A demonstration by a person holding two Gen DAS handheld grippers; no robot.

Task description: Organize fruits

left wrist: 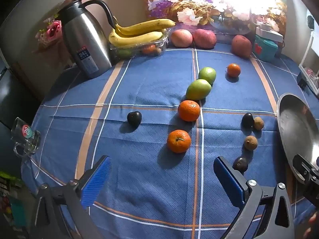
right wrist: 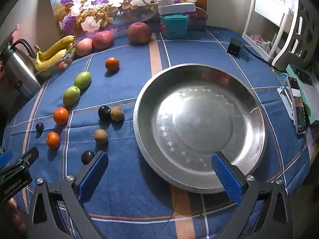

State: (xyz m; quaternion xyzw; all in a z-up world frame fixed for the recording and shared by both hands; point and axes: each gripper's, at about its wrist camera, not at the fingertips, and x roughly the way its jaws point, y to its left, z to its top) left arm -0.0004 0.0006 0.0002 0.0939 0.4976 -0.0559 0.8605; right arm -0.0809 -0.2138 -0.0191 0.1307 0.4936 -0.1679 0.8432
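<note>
- My left gripper (left wrist: 162, 181) hangs over the blue checked tablecloth (left wrist: 139, 83) with its ribbed blue pads spread wide and nothing between them.
- My right gripper (right wrist: 159, 176) is just as wide apart and holds nothing; its right pad sits above the near rim of the round steel basin (right wrist: 199, 185), its left pad over bare cloth.
- The basin is shallow, shiny and slightly scuffed, with no fruit in it.
- Left of the basin the fruit lies loose on the woven cloth: a glossy tangerine (left wrist: 178, 141) nearest my left gripper, a second tangerine (left wrist: 188, 110) behind it, then two smooth green oval fruits (left wrist: 198, 89) touching each other.
- A third, smaller tangerine (left wrist: 233, 70) sits alone further back.
- A dark round plum (left wrist: 134, 118) lies apart on the left; another dark plum (left wrist: 247, 120) touches a rough brown round fruit (left wrist: 258, 123).
- A second brown fruit (left wrist: 250, 142) and a dull dark fruit (left wrist: 240, 164) lie just beside my left gripper's right finger.
- At the back, bananas (left wrist: 139, 32) rest on a clear plastic tray (left wrist: 159, 45), three reddish apples (left wrist: 181, 38) stand by the wall, and a brushed steel jug (left wrist: 83, 39) stands left.
</note>
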